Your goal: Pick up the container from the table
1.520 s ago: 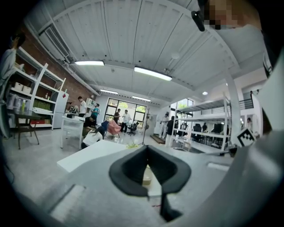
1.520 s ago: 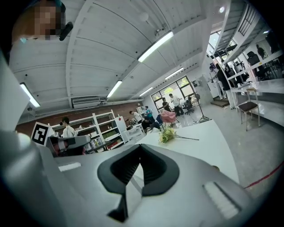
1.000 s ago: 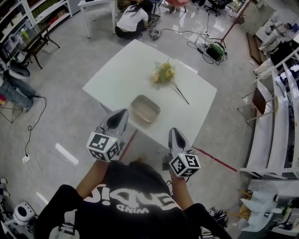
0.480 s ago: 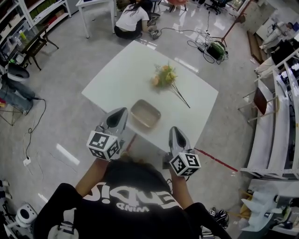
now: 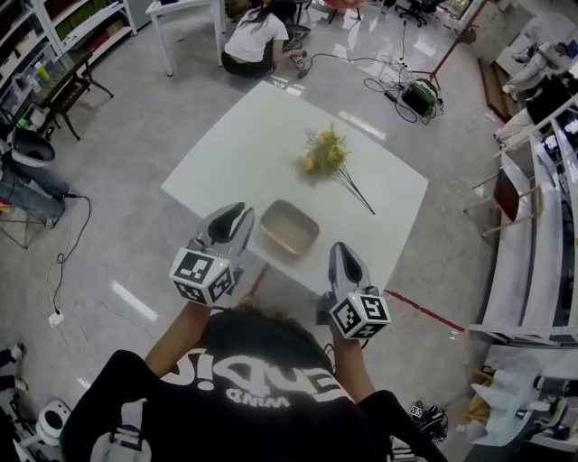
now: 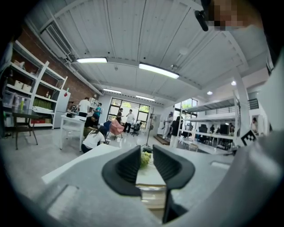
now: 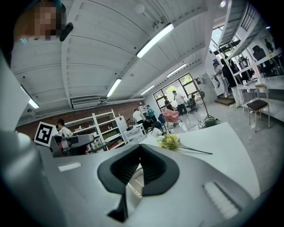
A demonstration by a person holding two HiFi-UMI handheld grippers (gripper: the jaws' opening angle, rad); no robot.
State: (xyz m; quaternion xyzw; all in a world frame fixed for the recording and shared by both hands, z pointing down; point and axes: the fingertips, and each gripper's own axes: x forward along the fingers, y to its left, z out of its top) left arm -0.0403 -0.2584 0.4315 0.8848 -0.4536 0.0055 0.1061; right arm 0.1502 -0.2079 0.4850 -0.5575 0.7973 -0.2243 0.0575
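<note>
A shallow beige rectangular container [image 5: 289, 227] lies near the front edge of the white table [image 5: 226, 144], with nothing in it. My left gripper [image 5: 231, 218] hangs just left of the container, over the table's front edge. Its jaws are opening, with a clear gap and nothing between them. In the left gripper view the container's rim [image 6: 151, 193] shows low through that gap [image 6: 147, 153]. My right gripper [image 5: 340, 256] is off the table's front edge, right of the container, its jaw tips touching [image 7: 139, 150] with nothing held.
A bunch of yellow flowers [image 5: 323, 155] with long stems lies on the table behind the container. A person [image 5: 256, 36] crouches on the floor beyond the table, next to a small white table [image 5: 185, 13]. Shelves [image 5: 36, 45] line the left wall. Red tape [image 5: 420, 309] marks the floor at the right.
Both grippers have moved forward towards the table and the container. The left gripper's jaws, closed before, now stand apart.
</note>
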